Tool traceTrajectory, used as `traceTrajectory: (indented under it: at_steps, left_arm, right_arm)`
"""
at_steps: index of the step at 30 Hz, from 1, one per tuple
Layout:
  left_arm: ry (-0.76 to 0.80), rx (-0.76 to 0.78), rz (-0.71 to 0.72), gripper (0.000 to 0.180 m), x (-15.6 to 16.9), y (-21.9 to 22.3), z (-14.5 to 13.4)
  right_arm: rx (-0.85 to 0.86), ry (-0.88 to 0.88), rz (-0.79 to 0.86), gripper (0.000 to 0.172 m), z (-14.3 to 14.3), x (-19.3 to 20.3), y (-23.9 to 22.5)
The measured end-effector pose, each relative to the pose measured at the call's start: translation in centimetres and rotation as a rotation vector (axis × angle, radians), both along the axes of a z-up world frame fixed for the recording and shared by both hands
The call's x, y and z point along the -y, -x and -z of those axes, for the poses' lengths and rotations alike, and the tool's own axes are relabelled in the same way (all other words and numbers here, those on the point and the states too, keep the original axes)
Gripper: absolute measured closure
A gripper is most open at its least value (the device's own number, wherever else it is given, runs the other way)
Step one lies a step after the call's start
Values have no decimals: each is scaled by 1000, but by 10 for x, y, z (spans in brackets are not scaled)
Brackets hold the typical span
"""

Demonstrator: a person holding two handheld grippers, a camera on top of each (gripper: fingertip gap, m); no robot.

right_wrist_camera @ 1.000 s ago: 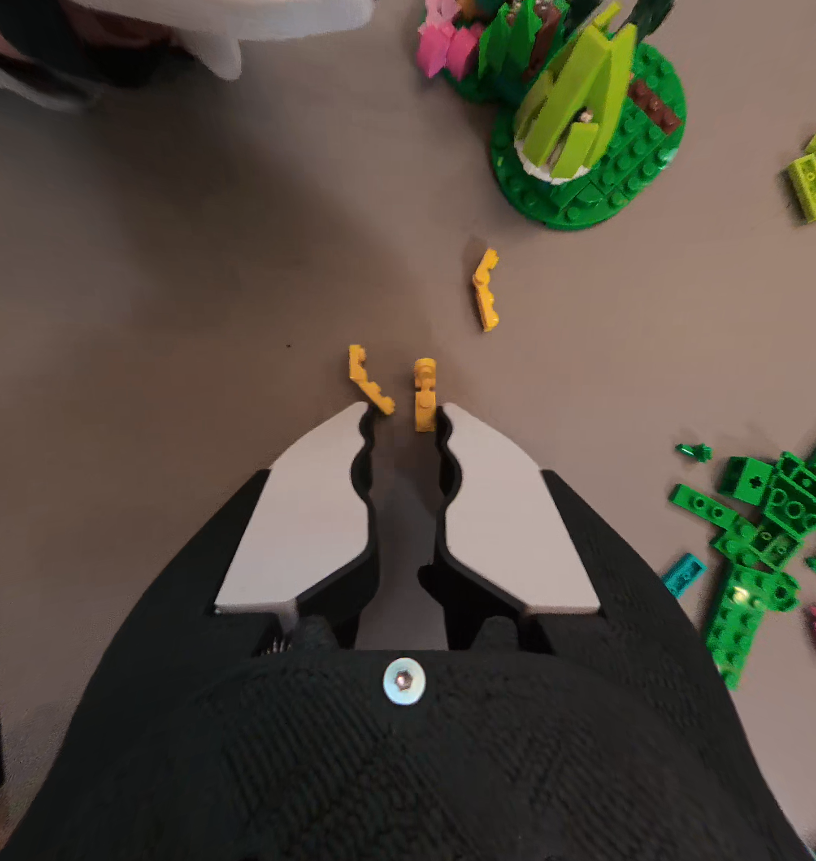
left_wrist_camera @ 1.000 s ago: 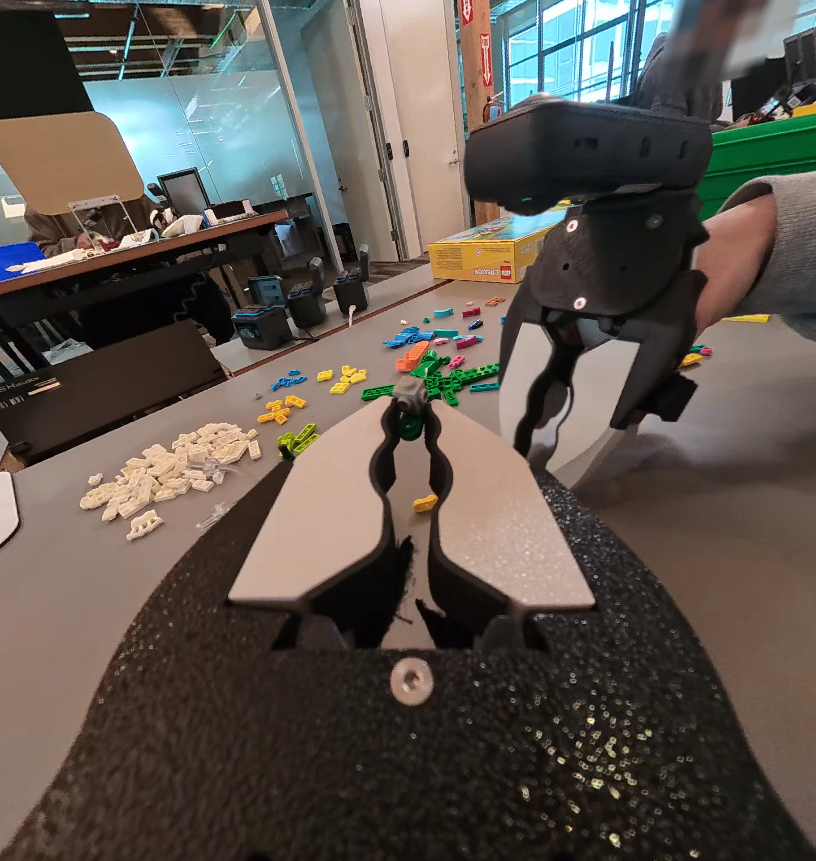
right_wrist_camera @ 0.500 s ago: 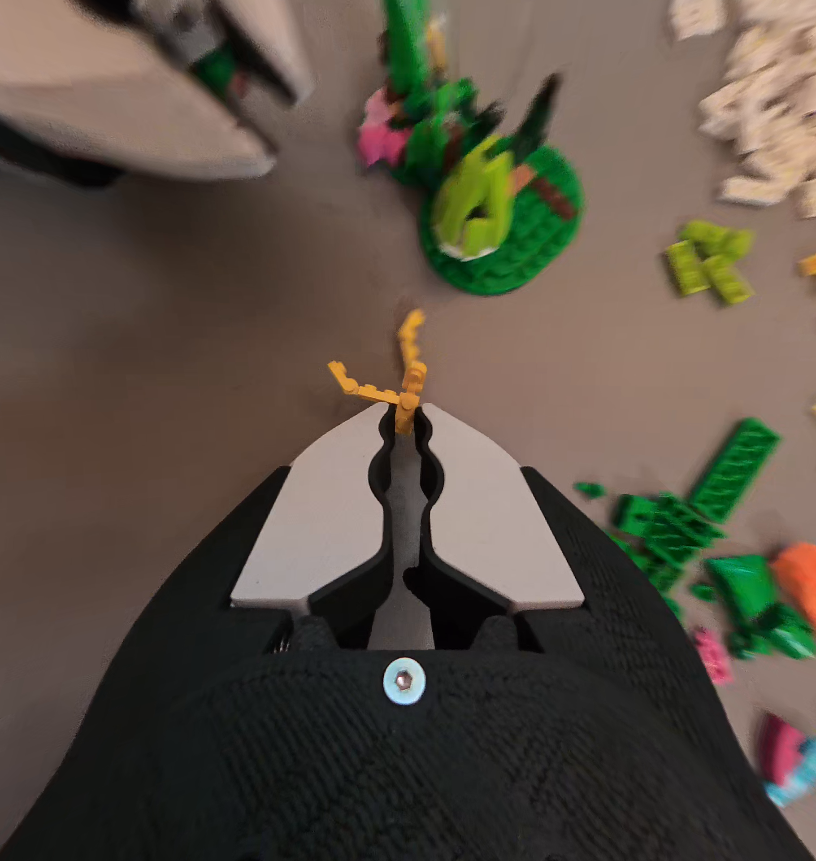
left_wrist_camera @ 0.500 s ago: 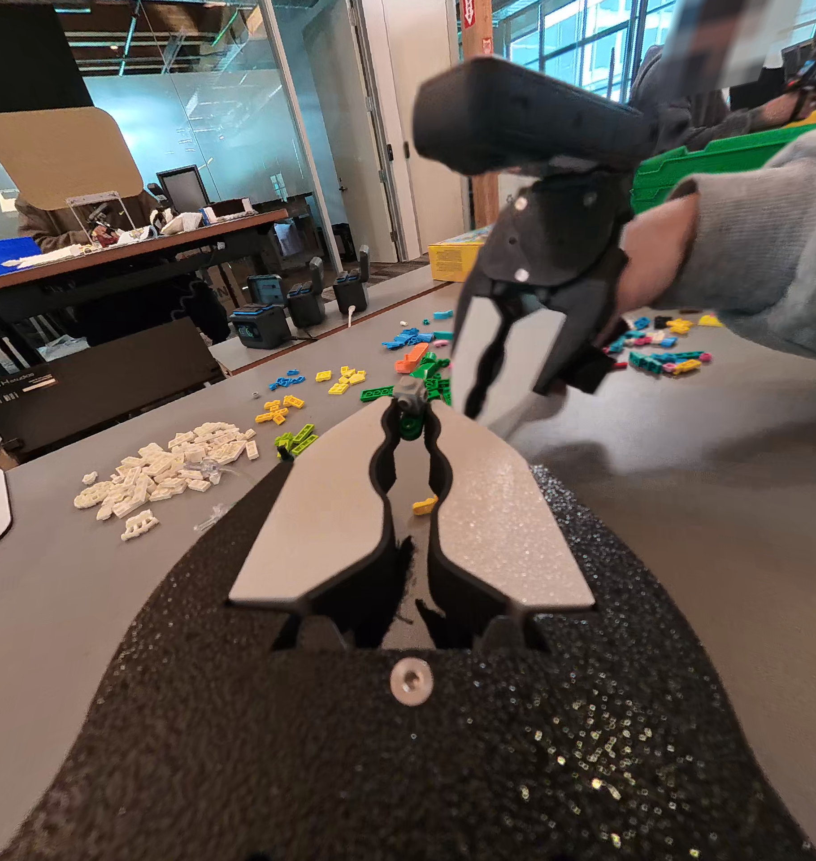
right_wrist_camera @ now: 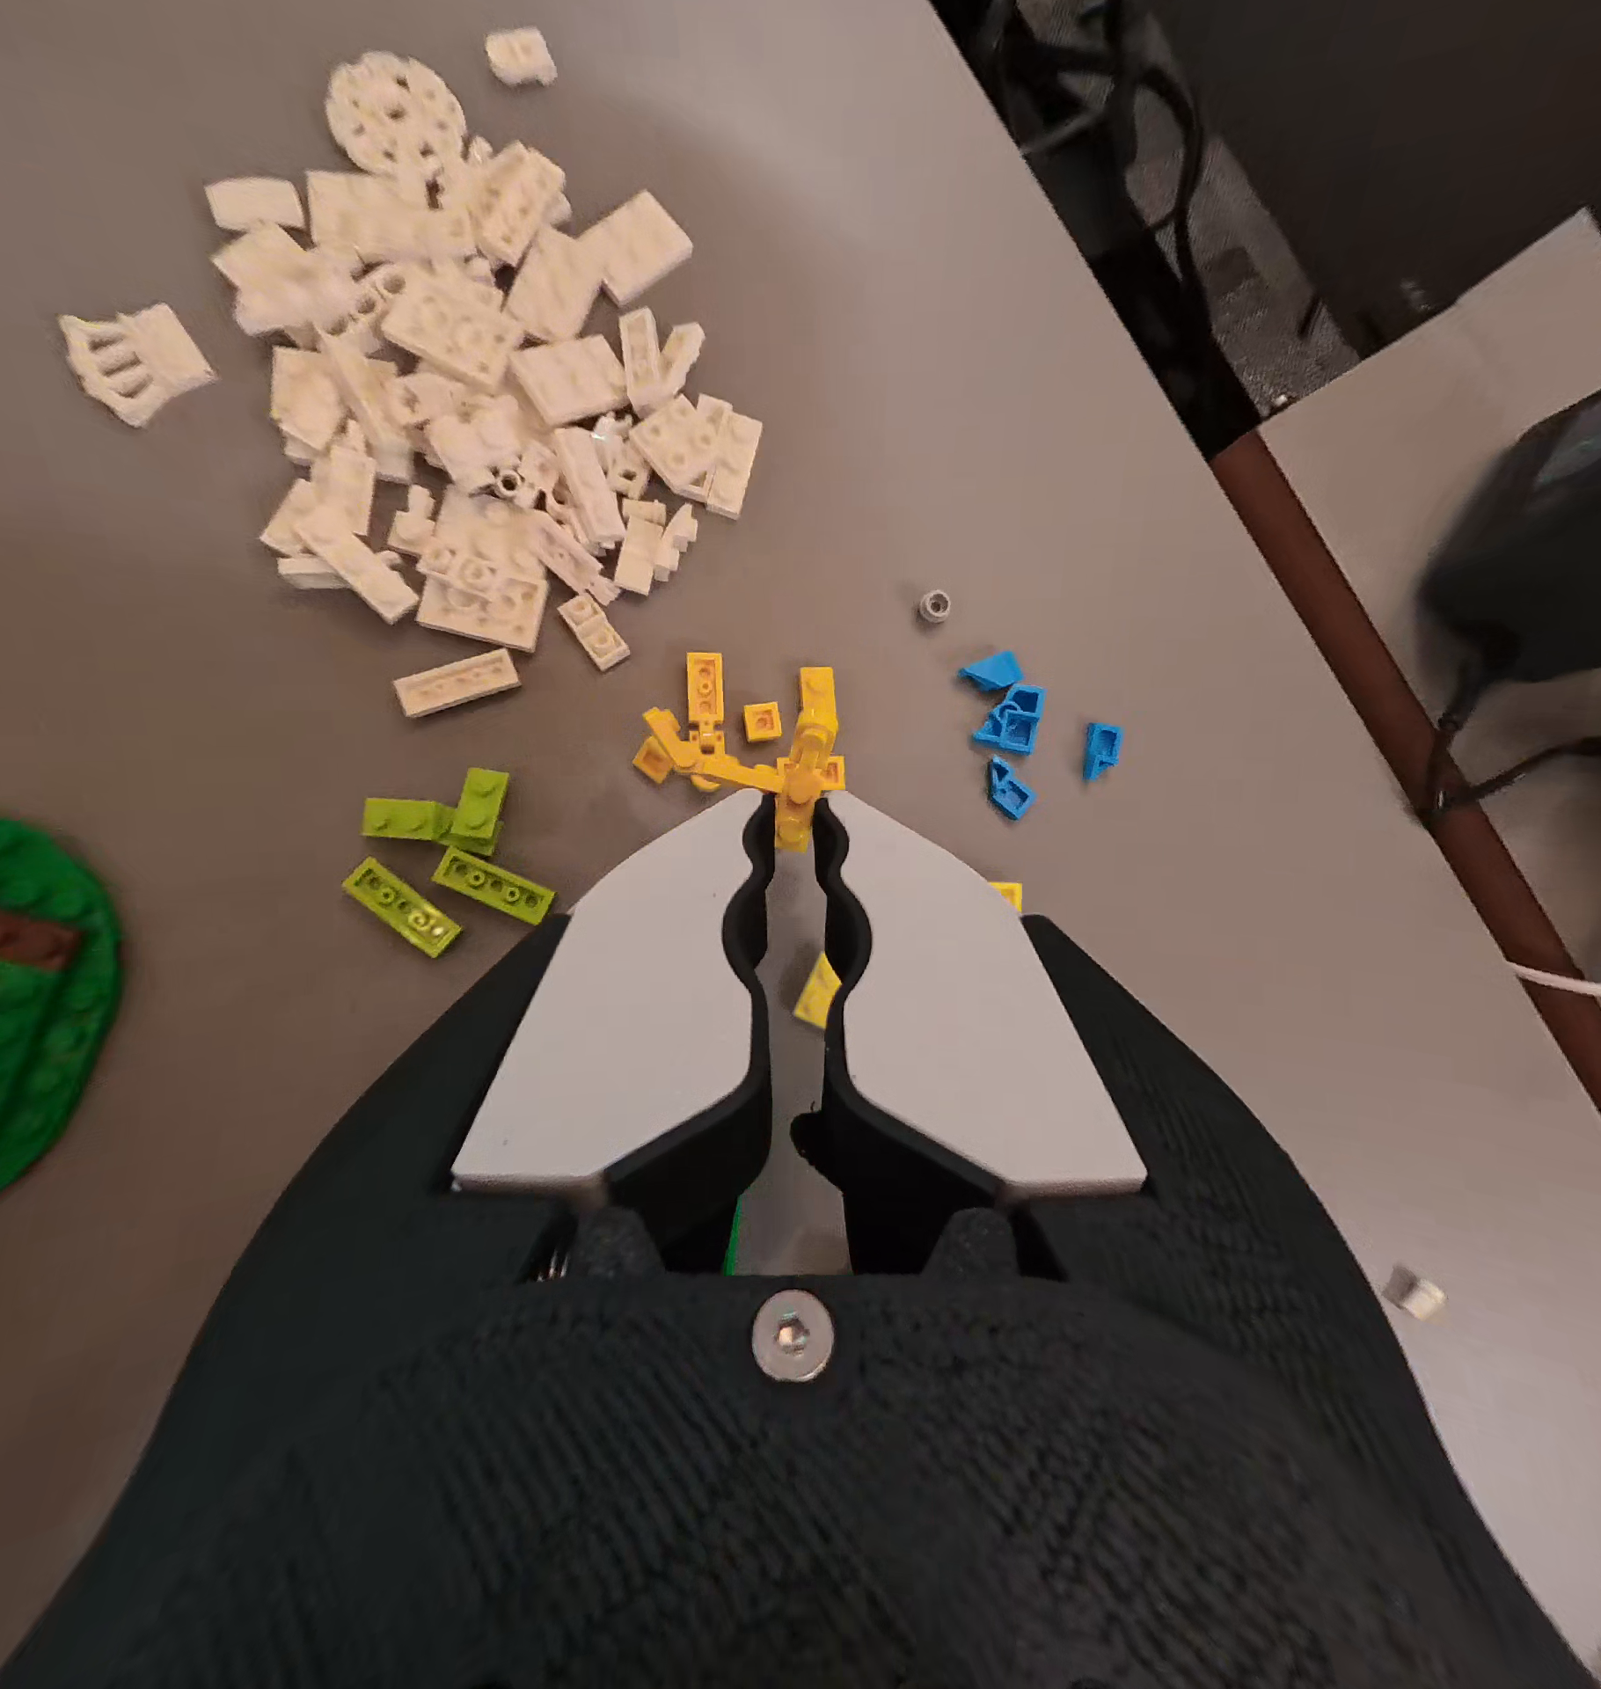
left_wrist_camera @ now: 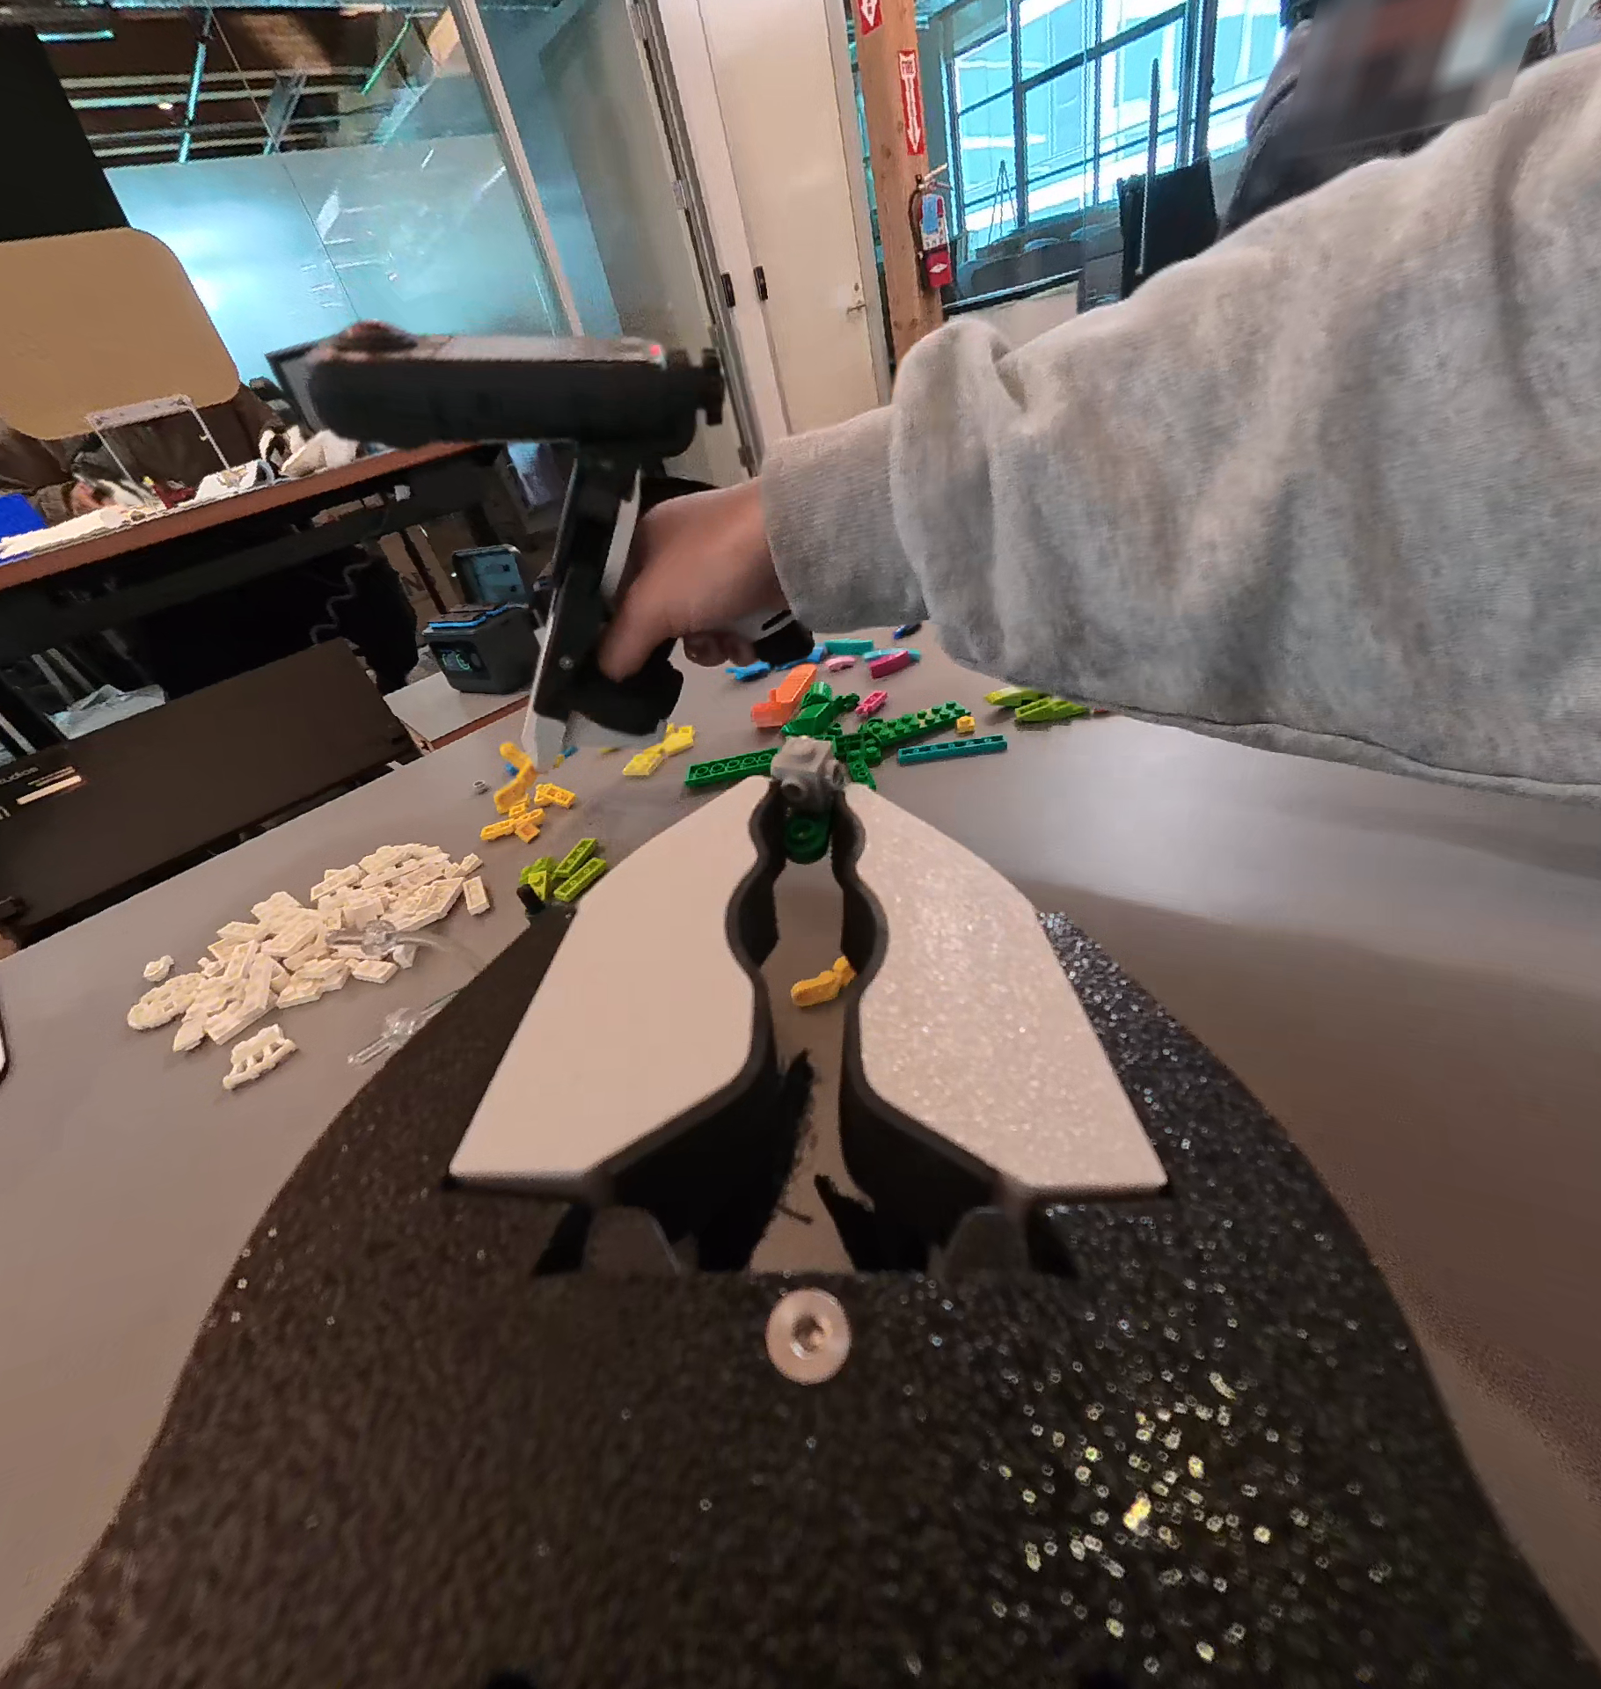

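A heap of cream-white plastic bricks (right_wrist_camera: 468, 402) fills the upper left of the right wrist view on the plain grey tabletop (right_wrist_camera: 916, 347), with lime-green flat plates (right_wrist_camera: 445, 868) at centre left and sky-blue small wedge pieces (right_wrist_camera: 1016, 731) at centre right. Bright yellow hinge pieces (right_wrist_camera: 797, 777) sit at the centre beside pale grey finger plates (right_wrist_camera: 632, 987) edged in black, and a dark green studded round base (right_wrist_camera: 20, 996) with a brown strip lies at the left edge. In the left wrist view, a light grey studded cube on a green round piece (left_wrist_camera: 806, 795) shows at centre, with an orange slope brick (left_wrist_camera: 783, 695) and a heathered grey sleeve (left_wrist_camera: 1235, 475) at upper right.
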State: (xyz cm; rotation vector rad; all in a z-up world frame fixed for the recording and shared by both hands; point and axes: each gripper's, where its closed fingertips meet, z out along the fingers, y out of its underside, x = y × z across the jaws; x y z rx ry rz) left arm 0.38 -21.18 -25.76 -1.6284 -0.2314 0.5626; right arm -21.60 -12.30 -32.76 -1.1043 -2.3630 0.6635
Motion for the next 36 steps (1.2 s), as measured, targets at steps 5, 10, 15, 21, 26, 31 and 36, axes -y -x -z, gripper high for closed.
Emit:
traceTrajectory:
  at_steps: [5,10,15,21,26,31,36]
  left_arm:
    - [-2,6,0,171,0,0,0]
    - [7,6,8,171,-1,-1,1]
    - [-59,60,-15,171,3,7,-4]
    - [-145,97,-52,172,15,14,-11]
    - [-131,84,-51,172,14,13,-11]
    - [-104,51,-48,172,10,10,-10]
    - [-71,2,-58,172,10,8,-10]
  right_arm:
    - [-32,-19,9,161,4,1,2]
    - [-56,41,-62,143,-16,8,-17]
    - [131,256,-593,150,-33,61,-134]
    - [304,108,-752,143,11,68,-206]
    - [304,69,-738,168,21,69,-202]
    - [-36,-35,-477,168,-15,43,-100]
    - [-96,-65,-212,168,-20,14,-16]
